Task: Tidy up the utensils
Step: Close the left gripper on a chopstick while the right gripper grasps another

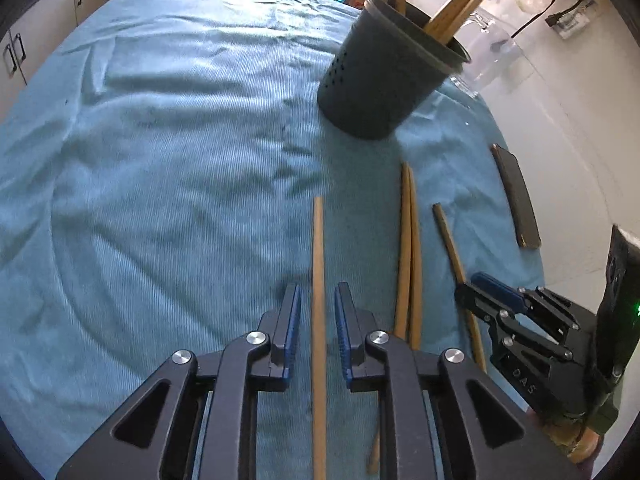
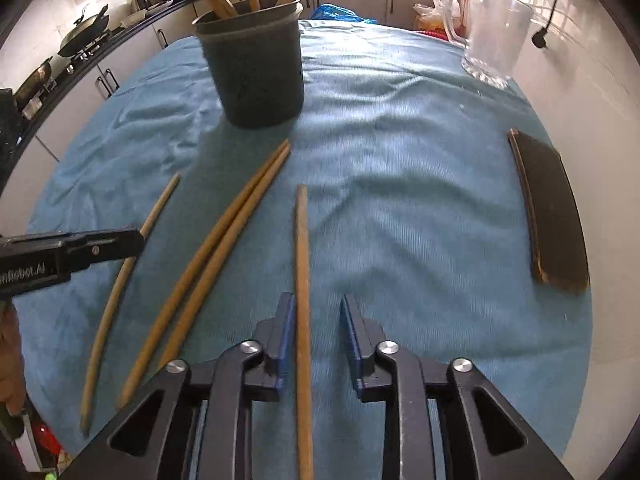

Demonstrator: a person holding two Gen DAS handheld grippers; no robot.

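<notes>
Beyond both grippers, on blue cloth [image 1: 160, 140]: dark cup [image 1: 384, 76] already stocked with several sticks [image 1: 460, 4]. Four chopsticks left flat nearby. Left gripper [image 1: 317, 312] slightly parted around one chopstick [image 1: 318, 260], pads clear. Right gripper [image 2: 318, 320] likewise astride another [image 2: 303, 260], no grip. Roughly halfway.

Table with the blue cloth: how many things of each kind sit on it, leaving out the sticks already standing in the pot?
Loose wooden chopsticks: 4
Dark utensil pot: 1
Clear glass jug: 1
Dark flat slab: 1
Total: 7
</notes>
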